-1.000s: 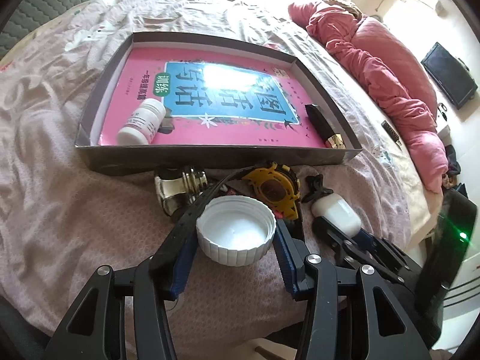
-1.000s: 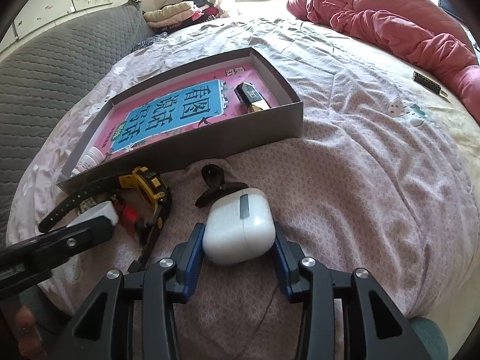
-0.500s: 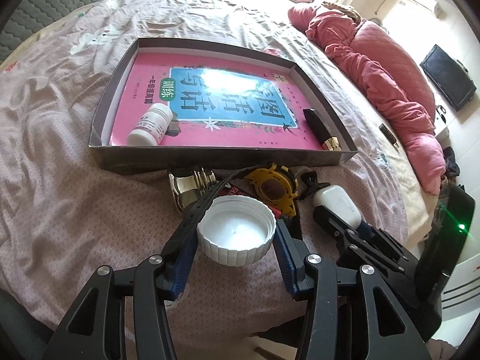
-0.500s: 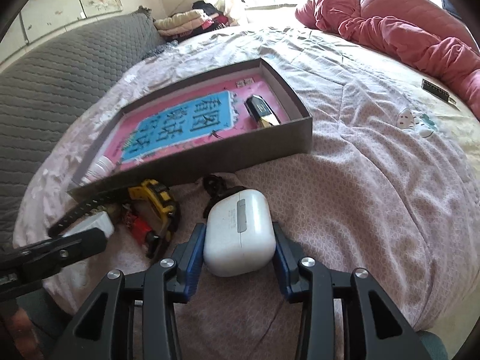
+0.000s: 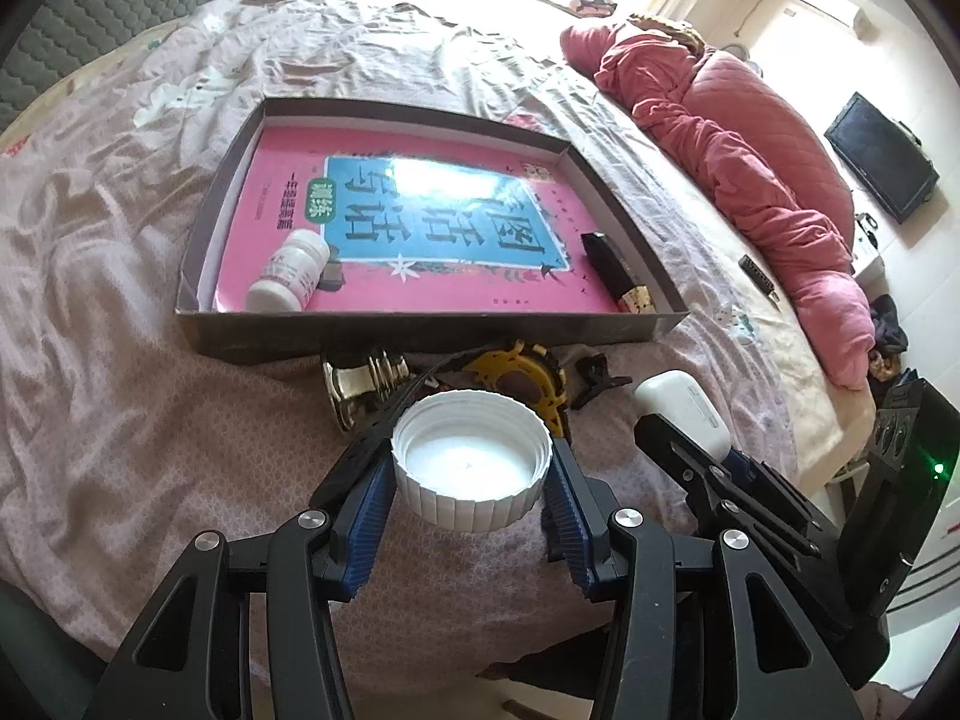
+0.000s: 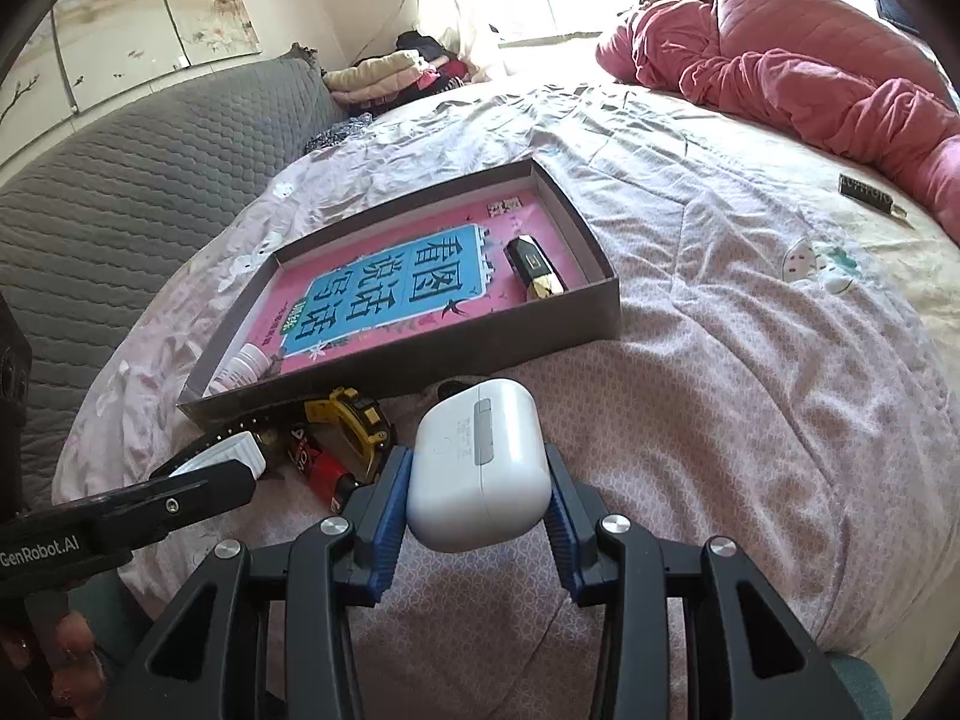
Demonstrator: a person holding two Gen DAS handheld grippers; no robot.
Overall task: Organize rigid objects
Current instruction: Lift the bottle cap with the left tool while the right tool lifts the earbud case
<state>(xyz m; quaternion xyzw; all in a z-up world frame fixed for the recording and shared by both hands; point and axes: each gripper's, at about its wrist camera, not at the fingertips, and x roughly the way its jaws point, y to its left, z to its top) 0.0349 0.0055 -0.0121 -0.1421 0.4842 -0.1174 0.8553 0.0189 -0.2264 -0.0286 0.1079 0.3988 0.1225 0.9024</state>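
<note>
My left gripper (image 5: 471, 474) is shut on a white ribbed cap (image 5: 471, 465), held open side up above the bed. My right gripper (image 6: 477, 480) is shut on a white earbud case (image 6: 477, 462), which also shows in the left wrist view (image 5: 684, 405). A shallow grey box (image 5: 420, 333) lies ahead with a pink book (image 5: 420, 228), a white pill bottle (image 5: 291, 279) and a black and gold lipstick (image 5: 612, 270) in it. The box also shows in the right wrist view (image 6: 480, 348).
In front of the box lie a yellow tape measure (image 6: 354, 426), a red battery (image 6: 321, 468), a brass fitting (image 5: 366, 381) and a black clip (image 5: 594, 375). A pink quilt (image 5: 750, 150) is heaped at the far right. A dark comb-like bar (image 6: 870, 195) lies on the bed.
Both grippers have risen and drawn back a little with their objects held. The box and loose items have not moved.
</note>
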